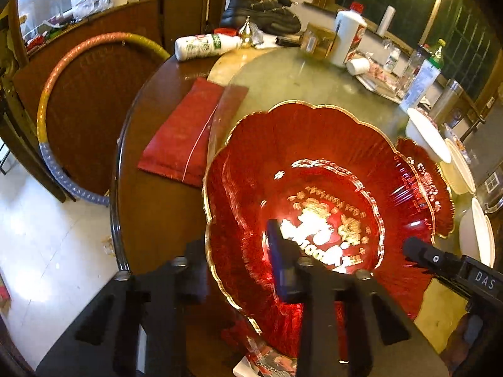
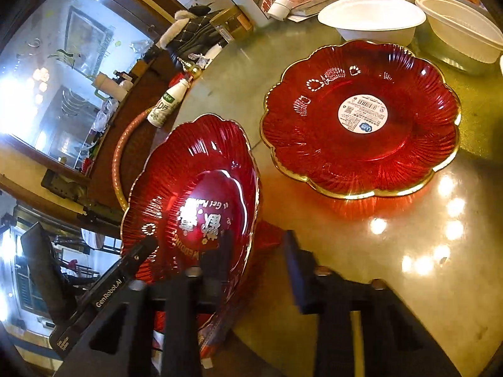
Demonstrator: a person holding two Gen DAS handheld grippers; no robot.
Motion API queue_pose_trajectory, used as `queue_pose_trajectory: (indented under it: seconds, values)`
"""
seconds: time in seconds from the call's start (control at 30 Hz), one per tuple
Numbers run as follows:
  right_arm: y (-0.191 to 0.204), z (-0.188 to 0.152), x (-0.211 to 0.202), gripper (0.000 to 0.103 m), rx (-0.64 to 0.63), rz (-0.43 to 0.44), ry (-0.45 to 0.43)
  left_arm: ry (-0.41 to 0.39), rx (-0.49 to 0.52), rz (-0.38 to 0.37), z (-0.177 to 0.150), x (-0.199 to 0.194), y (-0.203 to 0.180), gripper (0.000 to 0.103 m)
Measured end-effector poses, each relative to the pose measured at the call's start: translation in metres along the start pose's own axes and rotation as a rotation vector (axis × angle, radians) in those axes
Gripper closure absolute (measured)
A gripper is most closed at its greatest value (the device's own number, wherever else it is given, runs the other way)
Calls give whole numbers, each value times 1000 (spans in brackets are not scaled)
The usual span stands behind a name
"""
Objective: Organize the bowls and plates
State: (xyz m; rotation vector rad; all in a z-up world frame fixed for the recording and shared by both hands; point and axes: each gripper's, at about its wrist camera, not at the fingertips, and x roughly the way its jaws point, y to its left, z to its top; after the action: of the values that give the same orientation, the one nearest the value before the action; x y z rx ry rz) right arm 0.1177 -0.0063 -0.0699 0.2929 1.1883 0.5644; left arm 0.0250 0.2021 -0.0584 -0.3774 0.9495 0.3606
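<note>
Red plate is pinched at its rim by both your left gripper and right gripper, tilted up; second plate and far bowls remain unstacked.

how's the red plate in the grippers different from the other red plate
The held plate is tilted up off the table; the other plate lies flat. The held plate has gold lettering at its centre; the flat one has a round white sticker. Both are red, ribbed, scalloped and gold-rimmed.
</note>
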Motion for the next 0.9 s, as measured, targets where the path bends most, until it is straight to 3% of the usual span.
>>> queue_pose_trajectory:
  seconds: [0.07, 0.17, 0.47, 0.9]
  values:
    - [3, 0, -2, 91, -14, 10, -10, -5, 5, 0, -1, 1, 0, 87]
    - [13, 0, 1, 92, -56, -35, -21, -22, 21, 23, -2, -2, -1, 87]
    - [35, 0, -15, 93, -141, -30, -103, -136, 17, 59, 4, -33, 0, 88]
    - [44, -2, -23, 93, -197, -54, -131, -146, 4, 67, 1, -35, 0, 88]
